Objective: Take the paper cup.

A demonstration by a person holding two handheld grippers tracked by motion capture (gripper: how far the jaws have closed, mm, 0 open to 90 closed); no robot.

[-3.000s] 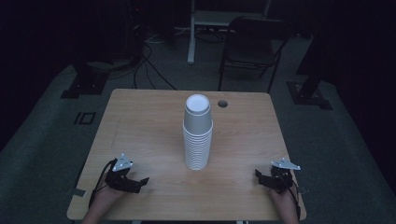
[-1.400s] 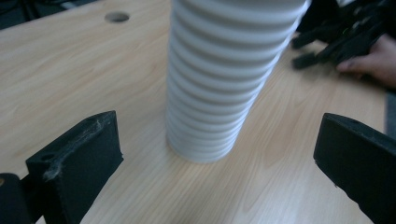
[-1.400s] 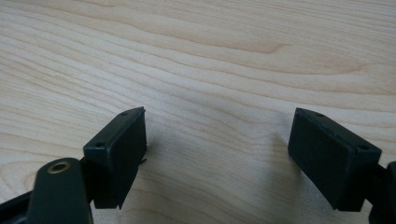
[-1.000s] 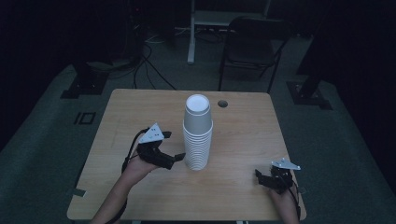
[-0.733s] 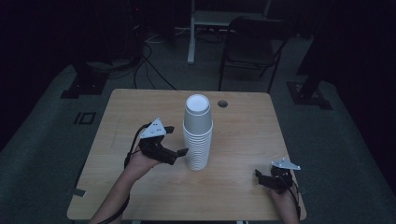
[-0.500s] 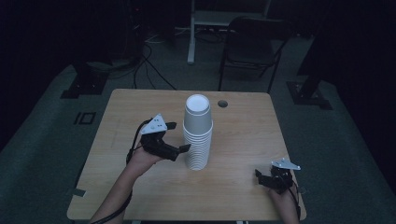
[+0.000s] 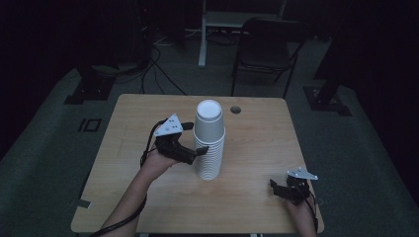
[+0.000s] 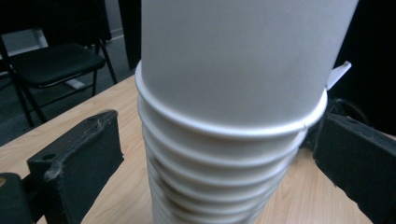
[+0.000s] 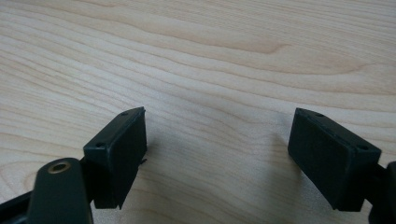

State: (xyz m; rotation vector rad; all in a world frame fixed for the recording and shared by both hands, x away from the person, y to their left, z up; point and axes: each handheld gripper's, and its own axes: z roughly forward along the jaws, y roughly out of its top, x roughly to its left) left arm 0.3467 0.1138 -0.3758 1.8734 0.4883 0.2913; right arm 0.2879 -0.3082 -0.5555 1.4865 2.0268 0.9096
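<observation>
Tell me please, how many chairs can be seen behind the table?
1. The black chair stands on the floor beyond the far edge of the table, slightly right of the cup stack. The room is dark, so others may be hidden.

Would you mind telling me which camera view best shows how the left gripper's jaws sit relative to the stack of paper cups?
The left gripper view: the stack of paper cups stands between the left gripper's open jaws, with a gap on each side. The high view shows the whole stack and the gripper at its side, but not the gaps. The right gripper view shows bare table.
</observation>
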